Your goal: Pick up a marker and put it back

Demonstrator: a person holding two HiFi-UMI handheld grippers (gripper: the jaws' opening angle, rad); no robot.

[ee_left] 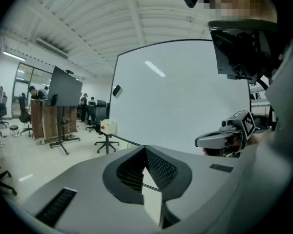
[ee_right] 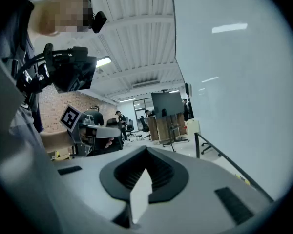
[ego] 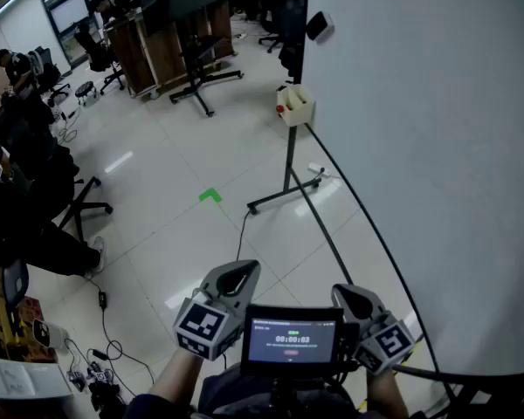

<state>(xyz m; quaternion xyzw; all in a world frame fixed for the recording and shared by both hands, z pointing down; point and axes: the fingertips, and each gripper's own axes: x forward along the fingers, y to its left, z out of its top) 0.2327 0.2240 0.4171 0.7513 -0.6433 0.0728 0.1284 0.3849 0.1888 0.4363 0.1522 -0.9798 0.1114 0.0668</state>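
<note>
**Both tools shut and empty, held low by the whiteboard**

You hold the left tool (ego: 237, 277) and the right tool (ego: 350, 298) close to your body, side by side, both pointing a little below level. The small screen (ego: 293, 340) sits between them. In each tool's own view the two jaws meet at their tips with nothing between them, so both tools are closed on nothing. Each tool also shows in the other's view, level with it and a little apart.

The whiteboard (ego: 437, 147) stands to your right and fills that side of the head view, with its face bare. A dark and white block (ego: 319, 26) clings to the board near its far edge. A cream box (ego: 297, 107) hangs on that same edge, well ahead of both tools, with something red on its near face. You cannot tell from here whether that red bit is a marker, as it is too small.

On the floor (ego: 157, 173) a green tape mark (ego: 210, 195) lies left of the board's stand foot (ego: 284, 197).
</note>
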